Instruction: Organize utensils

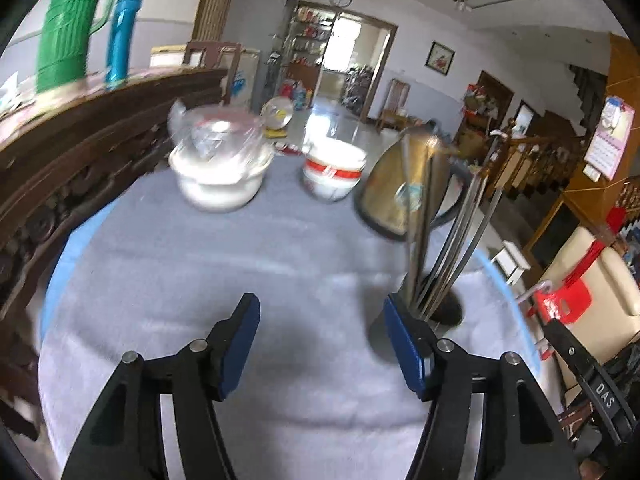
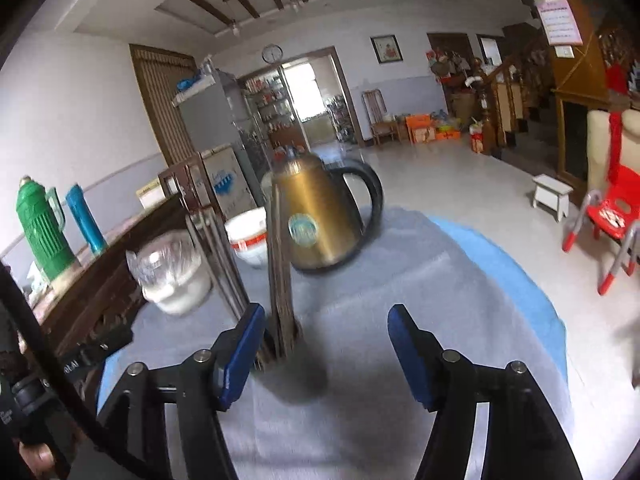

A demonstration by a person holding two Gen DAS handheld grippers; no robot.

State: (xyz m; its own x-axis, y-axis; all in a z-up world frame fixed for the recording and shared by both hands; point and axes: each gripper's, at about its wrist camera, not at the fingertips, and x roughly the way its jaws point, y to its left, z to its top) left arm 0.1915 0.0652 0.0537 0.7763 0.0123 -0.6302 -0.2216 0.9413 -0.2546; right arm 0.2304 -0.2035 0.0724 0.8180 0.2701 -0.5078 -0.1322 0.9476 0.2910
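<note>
- The left gripper (image 1: 320, 312) points forward and downward over the grey cloth-covered tabletop (image 1: 200, 272). Its blue-padded fingers (image 1: 240, 344) stand wide apart, with only bare cloth between them.
- Just outside the left gripper's right finger, towards the right edge of the tabletop, stands a dark holder (image 1: 442, 308). Whether finger and holder touch cannot be told.
- From the holder rises a bundle of long metal utensils (image 1: 448, 248), thin grey and silver rods that fan out slightly as they go up. Their top ends are blurred.
- The right gripper (image 2: 326, 320) also points forward and down over the tabletop, fingers (image 2: 408, 352) spread wide, nothing held between them.
- In the right wrist view the same holder (image 2: 280, 350) sits just beside the outer face of that gripper's left finger, with the utensils (image 2: 280, 256) standing nearly upright in it.
- Towards the far edge of the tabletop, from left to right, are a white bowl stack under clear plastic wrap (image 1: 218, 160), a white bowl with a red band (image 1: 332, 172) and a gold kettle with a black handle (image 1: 404, 184).
- A sideboard (image 1: 80, 140) beside the left edge carries a green flask (image 1: 68, 28) and a blue flask (image 1: 122, 36).
</note>
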